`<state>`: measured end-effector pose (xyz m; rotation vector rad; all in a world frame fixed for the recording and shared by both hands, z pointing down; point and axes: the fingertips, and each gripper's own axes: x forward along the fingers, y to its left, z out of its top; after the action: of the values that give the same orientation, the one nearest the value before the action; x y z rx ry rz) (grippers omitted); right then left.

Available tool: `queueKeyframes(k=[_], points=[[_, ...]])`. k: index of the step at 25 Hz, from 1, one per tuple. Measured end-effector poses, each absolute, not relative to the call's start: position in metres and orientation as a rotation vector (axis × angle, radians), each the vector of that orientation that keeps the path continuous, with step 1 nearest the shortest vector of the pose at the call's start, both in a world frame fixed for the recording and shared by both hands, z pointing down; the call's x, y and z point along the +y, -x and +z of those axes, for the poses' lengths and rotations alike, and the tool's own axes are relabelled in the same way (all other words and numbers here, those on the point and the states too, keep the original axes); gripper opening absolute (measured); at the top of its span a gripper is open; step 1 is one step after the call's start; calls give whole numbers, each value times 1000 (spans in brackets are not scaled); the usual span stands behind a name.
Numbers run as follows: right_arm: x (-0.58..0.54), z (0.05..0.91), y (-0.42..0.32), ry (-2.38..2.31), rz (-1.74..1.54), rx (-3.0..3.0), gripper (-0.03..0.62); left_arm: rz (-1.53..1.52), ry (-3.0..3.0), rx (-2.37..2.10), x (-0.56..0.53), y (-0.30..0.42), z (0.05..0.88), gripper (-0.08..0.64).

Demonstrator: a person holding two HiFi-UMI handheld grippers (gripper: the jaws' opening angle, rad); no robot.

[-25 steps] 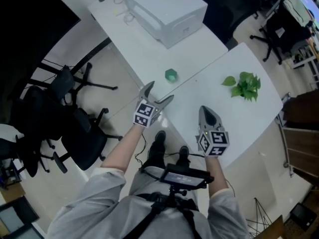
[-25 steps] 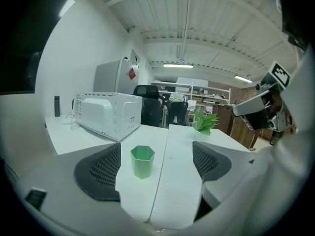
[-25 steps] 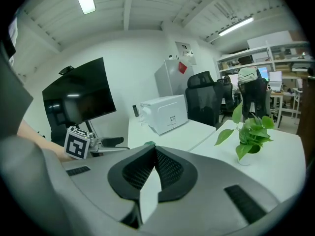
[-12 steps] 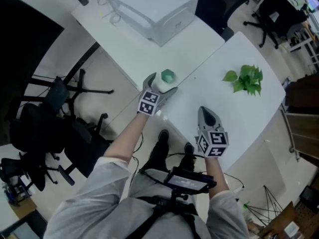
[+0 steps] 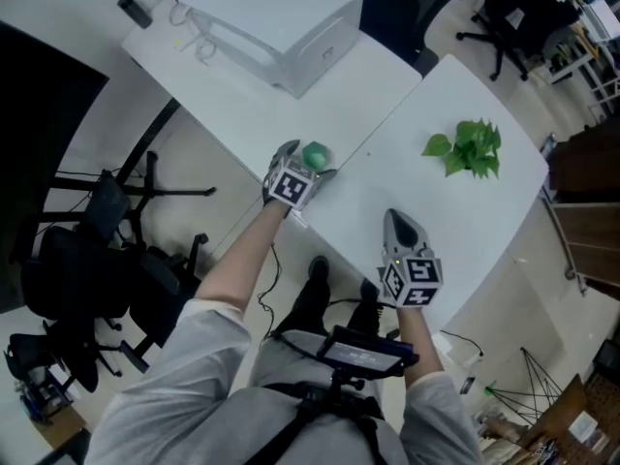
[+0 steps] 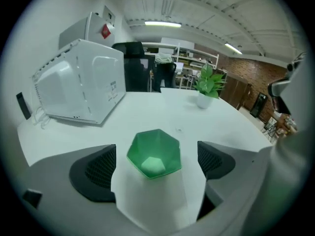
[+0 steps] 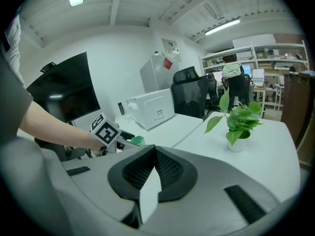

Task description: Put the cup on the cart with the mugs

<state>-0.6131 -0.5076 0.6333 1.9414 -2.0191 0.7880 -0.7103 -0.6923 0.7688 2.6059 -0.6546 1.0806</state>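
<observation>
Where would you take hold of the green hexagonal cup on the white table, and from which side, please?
I'd grip the green hexagonal cup across two opposite flat walls, just under the rim, coming from the near table edge at a downward slant. It stands upright, mouth up, and flat facets seat pads better than corners. The left gripper straddles it, jaws just opened, not touching.
</observation>
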Motion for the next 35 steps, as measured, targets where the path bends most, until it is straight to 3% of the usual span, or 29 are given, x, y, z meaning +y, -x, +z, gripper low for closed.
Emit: queueKeyframes(k=[8,11,22,35], points=[[-506,635,612,-1969,806,-1995,2,1269,-2503,-521,-690,700,791,485],[-506,635,606,-1980,805,-1988,2,1266,-2472,-525,-692,700,794,336],[-516,630,605,-1972,788,-1998,2,1202,-2512,-560,-699,696,763,322],[-513,595,603,-1947,713,-2043,2,863,-2689,-705,-678,716,626,323]])
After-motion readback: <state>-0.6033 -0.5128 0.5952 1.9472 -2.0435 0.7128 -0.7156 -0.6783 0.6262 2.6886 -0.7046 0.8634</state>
